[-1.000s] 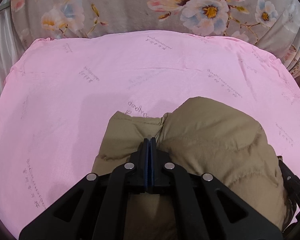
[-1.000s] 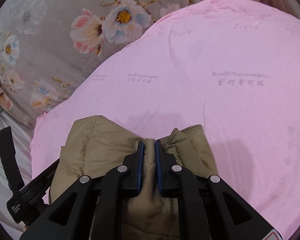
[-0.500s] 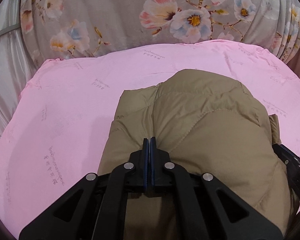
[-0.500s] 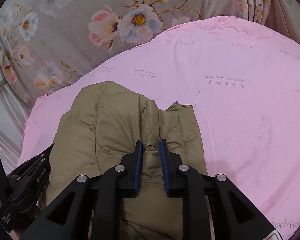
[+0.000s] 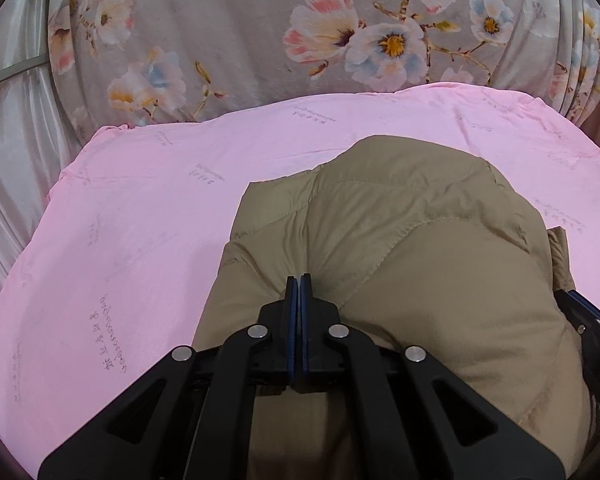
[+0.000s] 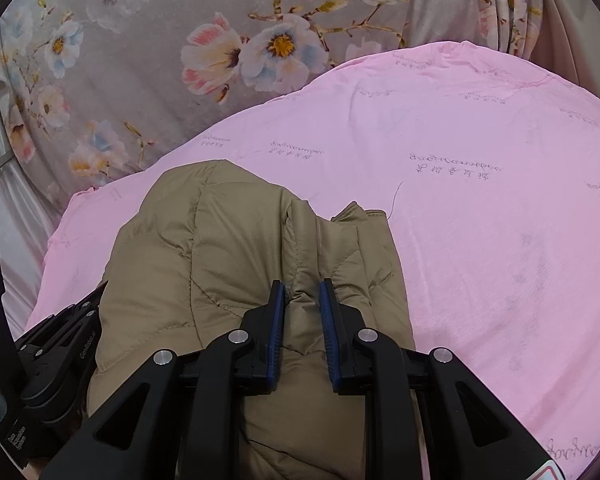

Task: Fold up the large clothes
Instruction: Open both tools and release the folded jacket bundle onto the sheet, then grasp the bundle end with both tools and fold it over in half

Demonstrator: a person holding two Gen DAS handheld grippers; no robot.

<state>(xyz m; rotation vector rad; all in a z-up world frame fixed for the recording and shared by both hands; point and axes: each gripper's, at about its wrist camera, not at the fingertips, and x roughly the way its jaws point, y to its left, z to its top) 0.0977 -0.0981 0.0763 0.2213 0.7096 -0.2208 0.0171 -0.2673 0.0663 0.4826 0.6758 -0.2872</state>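
Lying bunched on a pink sheet (image 5: 148, 248), the tan quilted jacket (image 5: 420, 264) fills the near middle of both views and hides the cloth under it. The left hand-held gripper (image 5: 299, 280) has its pads pressed together on a thin fold of jacket. The right hand-held gripper (image 6: 302, 292) pinches a thicker ridge of it. Beyond the sheet's far edge lies a grey floral bedcover (image 6: 148, 72), with pale curtain folds (image 5: 8, 152) at far left.
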